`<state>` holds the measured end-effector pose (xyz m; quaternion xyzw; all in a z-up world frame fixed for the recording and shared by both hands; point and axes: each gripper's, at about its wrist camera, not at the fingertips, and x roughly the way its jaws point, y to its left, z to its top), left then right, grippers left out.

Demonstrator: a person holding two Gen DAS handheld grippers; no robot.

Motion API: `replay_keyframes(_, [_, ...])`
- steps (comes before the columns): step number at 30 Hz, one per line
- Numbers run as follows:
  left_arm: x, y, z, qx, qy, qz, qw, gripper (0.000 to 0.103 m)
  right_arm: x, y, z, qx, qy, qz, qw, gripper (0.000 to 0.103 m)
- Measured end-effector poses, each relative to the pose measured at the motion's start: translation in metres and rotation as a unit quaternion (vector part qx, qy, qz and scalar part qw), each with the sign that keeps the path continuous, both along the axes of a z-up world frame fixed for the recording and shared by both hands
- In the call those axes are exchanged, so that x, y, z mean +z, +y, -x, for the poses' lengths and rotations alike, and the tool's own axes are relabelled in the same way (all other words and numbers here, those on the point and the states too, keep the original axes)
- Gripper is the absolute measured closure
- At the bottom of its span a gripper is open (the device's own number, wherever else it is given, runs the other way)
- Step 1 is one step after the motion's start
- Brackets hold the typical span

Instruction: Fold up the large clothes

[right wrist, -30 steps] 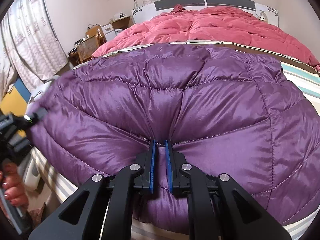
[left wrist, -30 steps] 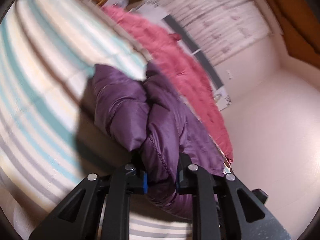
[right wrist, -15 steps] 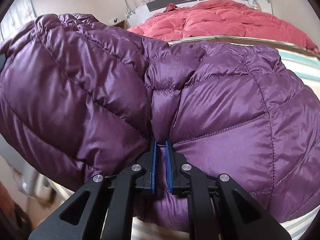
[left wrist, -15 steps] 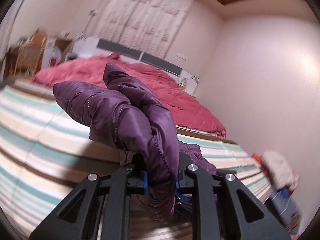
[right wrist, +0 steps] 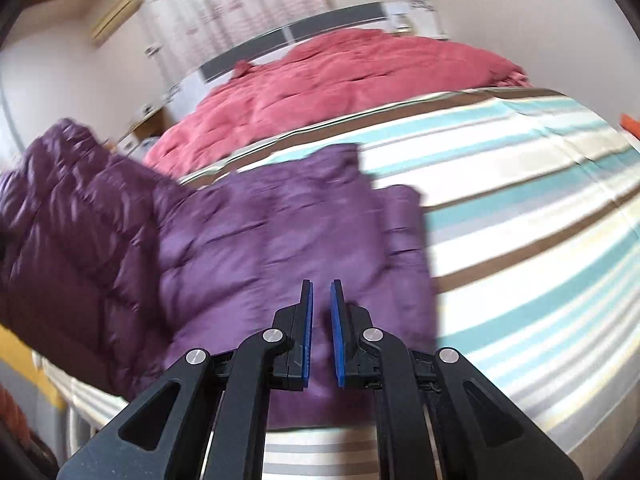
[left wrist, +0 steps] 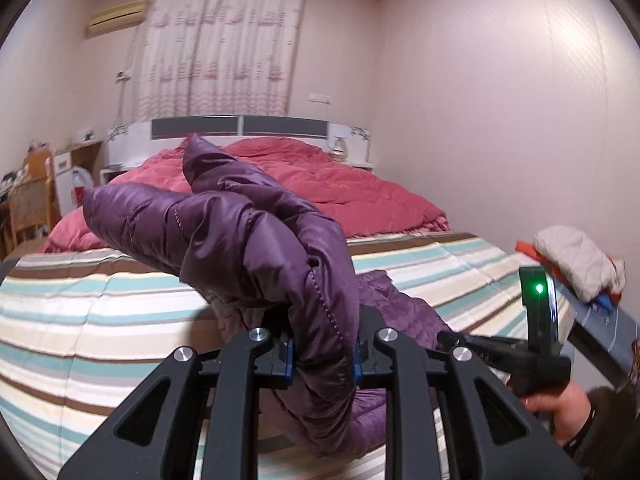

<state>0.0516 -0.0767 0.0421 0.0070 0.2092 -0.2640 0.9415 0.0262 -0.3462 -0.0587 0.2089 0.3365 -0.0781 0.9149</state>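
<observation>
Purple jacket [left wrist: 256,248] hides left fingers [left wrist: 289,354], right view blurred

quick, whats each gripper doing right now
left gripper: shut on a thick fold of the purple jacket, lifted off the striped sheet.
right gripper: shut, nothing between its pads.

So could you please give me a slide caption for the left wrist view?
Left gripper lifts a fold of the purple jacket above the striped bed.
</observation>
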Motion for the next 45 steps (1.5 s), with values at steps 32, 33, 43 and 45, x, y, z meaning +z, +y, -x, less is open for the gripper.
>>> replay_keyframes(32, [-0.060, -0.138, 0.003, -0.177, 0.078, -0.145, 0.9704, 0.083, -0.024, -0.086, 0.038, -0.128, 0.004, -0.083, 0.988, 0.093])
replay_keyframes(33, [-0.064, -0.139, 0.004, -0.181, 0.080, -0.150, 0.9687, 0.083, -0.025, -0.085, 0.038, -0.127, 0.005, -0.085, 0.988, 0.093])
replay_keyframes(43, [-0.036, -0.127, 0.012, -0.230, 0.058, -0.092, 0.9670, 0.033, -0.015, -0.079, 0.036, -0.111, -0.003, -0.075, 0.991, 0.093])
replay_keyframes(45, [-0.027, -0.120, 0.015, -0.231, 0.057, -0.077, 0.9682, 0.030, -0.011, -0.076, 0.035, -0.105, -0.005, -0.069, 0.992, 0.093])
